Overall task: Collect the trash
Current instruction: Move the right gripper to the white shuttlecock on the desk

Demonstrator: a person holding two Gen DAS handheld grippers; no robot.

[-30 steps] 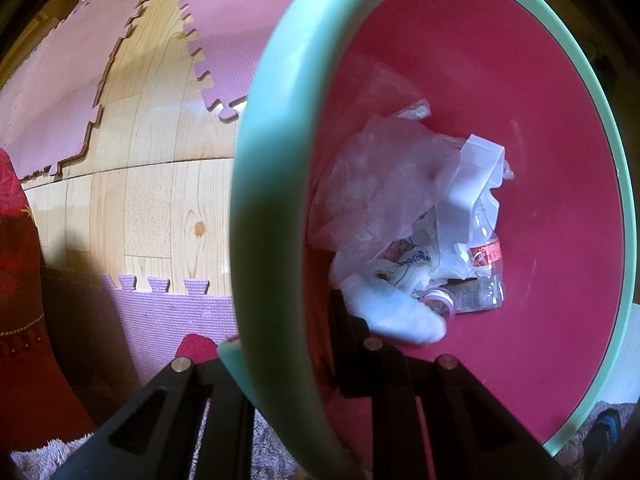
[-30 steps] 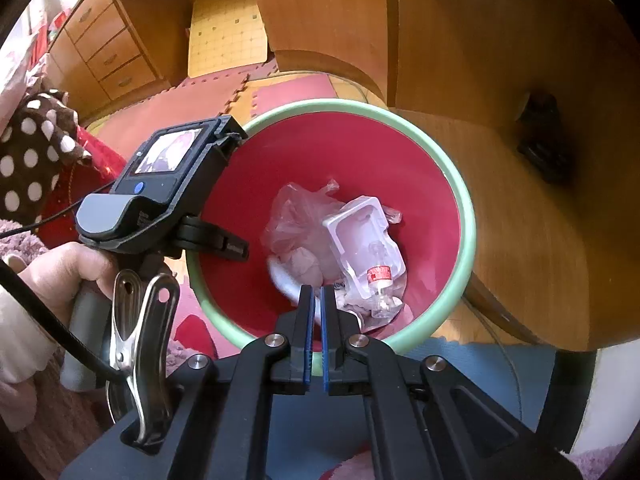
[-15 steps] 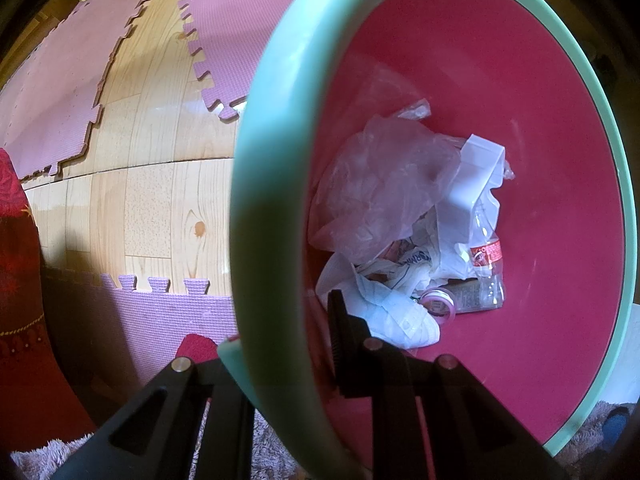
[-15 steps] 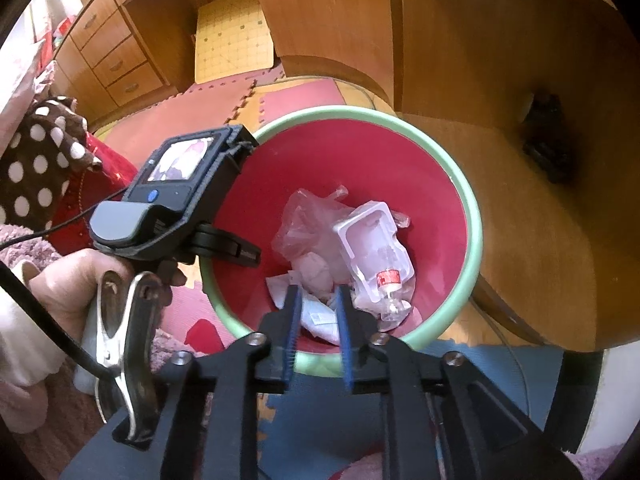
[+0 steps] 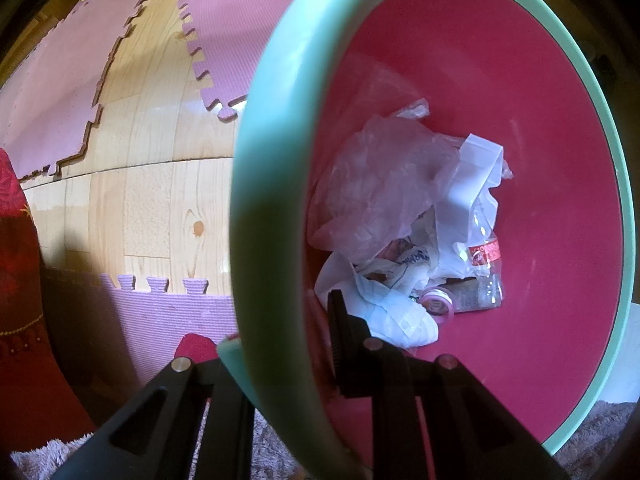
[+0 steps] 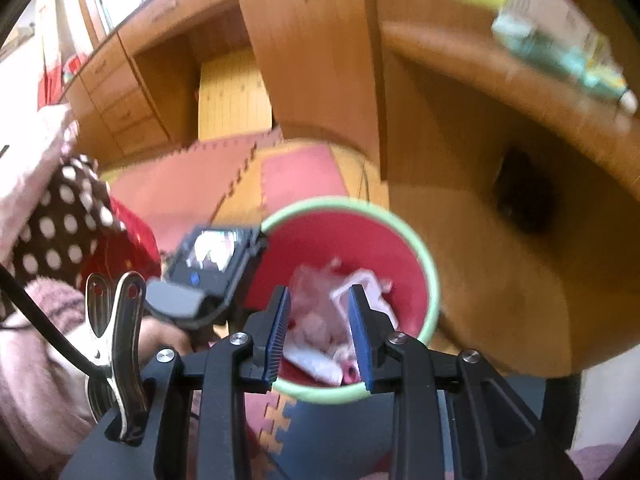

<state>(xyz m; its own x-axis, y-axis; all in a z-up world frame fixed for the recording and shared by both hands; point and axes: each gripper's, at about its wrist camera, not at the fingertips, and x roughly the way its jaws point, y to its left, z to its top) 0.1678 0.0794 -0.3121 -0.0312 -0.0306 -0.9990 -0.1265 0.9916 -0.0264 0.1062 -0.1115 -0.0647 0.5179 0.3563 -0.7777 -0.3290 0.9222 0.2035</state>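
Observation:
A bin with a mint-green rim (image 5: 256, 184) and a pink inside holds the trash (image 5: 384, 200): a crumpled clear bag, white wrappers, a white tissue (image 5: 400, 320), a clear bottle with a red label (image 5: 486, 252) and a pink tape roll. My left gripper (image 5: 280, 360) is shut on the near rim, one finger outside the wall and one inside. In the right wrist view the same bin (image 6: 430, 280) lies below my right gripper (image 6: 320, 332). Its jaws are opening and nothing is between the blue pads (image 6: 280, 320).
Pink foam mats (image 5: 224, 32) and wood-look floor (image 5: 160, 208) lie left of the bin. A wooden desk (image 6: 500, 208) curves over the bin's right side, with drawers (image 6: 120, 108) at the back left. A person's hand (image 6: 160, 332) holds the left tool beside a polka-dot cloth (image 6: 64, 232).
The right gripper has risen away from the bin and its jaws have spread apart. A white tissue has settled onto the trash pile. The left gripper has stayed on the rim.

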